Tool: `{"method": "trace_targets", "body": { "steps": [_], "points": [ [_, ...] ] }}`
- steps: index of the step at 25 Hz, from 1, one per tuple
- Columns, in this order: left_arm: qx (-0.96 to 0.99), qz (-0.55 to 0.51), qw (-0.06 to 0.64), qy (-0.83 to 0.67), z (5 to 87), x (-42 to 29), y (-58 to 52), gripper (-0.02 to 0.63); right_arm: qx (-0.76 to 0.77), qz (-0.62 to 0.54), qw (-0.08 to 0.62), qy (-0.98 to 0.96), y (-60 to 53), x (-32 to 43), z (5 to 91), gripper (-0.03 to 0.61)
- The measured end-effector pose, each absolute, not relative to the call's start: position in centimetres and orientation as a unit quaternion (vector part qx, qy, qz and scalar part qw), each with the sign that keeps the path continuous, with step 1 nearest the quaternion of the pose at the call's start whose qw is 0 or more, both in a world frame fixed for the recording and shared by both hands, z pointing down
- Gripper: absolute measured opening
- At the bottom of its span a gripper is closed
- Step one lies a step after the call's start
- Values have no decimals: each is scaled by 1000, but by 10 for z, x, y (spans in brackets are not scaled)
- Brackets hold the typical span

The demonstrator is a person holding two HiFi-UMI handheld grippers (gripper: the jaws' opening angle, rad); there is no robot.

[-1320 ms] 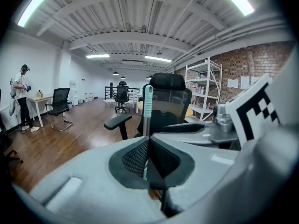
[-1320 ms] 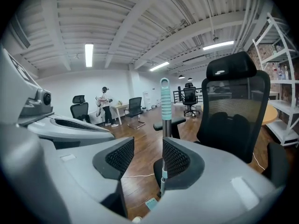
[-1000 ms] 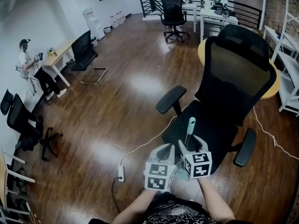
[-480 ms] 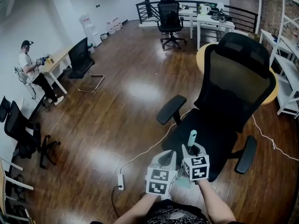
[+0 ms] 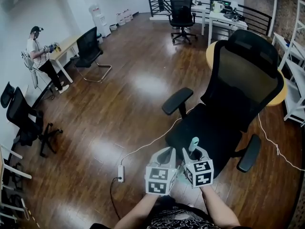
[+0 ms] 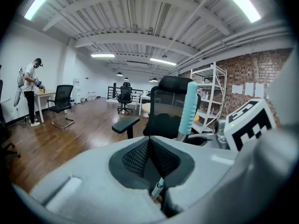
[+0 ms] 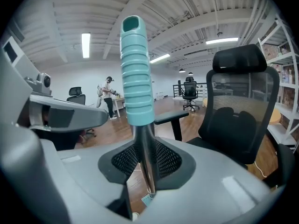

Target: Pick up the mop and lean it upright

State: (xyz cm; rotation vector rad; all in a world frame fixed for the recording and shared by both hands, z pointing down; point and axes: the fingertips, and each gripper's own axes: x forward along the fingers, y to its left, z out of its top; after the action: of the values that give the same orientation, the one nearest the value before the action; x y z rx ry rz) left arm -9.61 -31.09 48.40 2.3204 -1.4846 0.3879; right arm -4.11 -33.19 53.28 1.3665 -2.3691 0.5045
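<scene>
The mop shows as a steel pole with a ribbed teal grip (image 5: 193,144) on top, standing upright in front of the black office chair (image 5: 228,109). My right gripper (image 5: 193,152) has just been closing and its pads now press on the pole (image 7: 144,157) just under the teal grip (image 7: 137,78). My left gripper (image 5: 167,154) is beside it on the left, its pads (image 6: 149,148) meeting with nothing between them. The teal grip (image 6: 188,108) rises to its right. The mop head is hidden below my hands.
The chair's armrest (image 5: 176,100) juts toward me on the left. A white cable and power strip (image 5: 120,173) lie on the wooden floor. A white shelf unit (image 5: 295,80) stands at the right. A person (image 5: 40,56) works at a desk far left.
Both grippers and the teal grip sit slightly lower in the head view than a second ago. The mop stays upright in front of the chair.
</scene>
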Motion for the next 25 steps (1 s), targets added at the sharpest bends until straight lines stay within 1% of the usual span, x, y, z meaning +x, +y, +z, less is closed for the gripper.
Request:
{"method": "trace_targets", "body": {
  "steps": [8, 18, 25],
  "points": [
    [784, 106, 175, -586, 477, -125, -263, 5, 440, 124, 155, -876, -287, -62, 475, 89],
    [734, 94, 164, -653, 473, -160, -222, 5, 378, 55, 94, -920, -261, -87, 385, 87],
    [715, 93, 152, -676, 464, -172, -207, 4, 350, 29, 65, -934, -242, -100, 353, 87]
  ]
}}
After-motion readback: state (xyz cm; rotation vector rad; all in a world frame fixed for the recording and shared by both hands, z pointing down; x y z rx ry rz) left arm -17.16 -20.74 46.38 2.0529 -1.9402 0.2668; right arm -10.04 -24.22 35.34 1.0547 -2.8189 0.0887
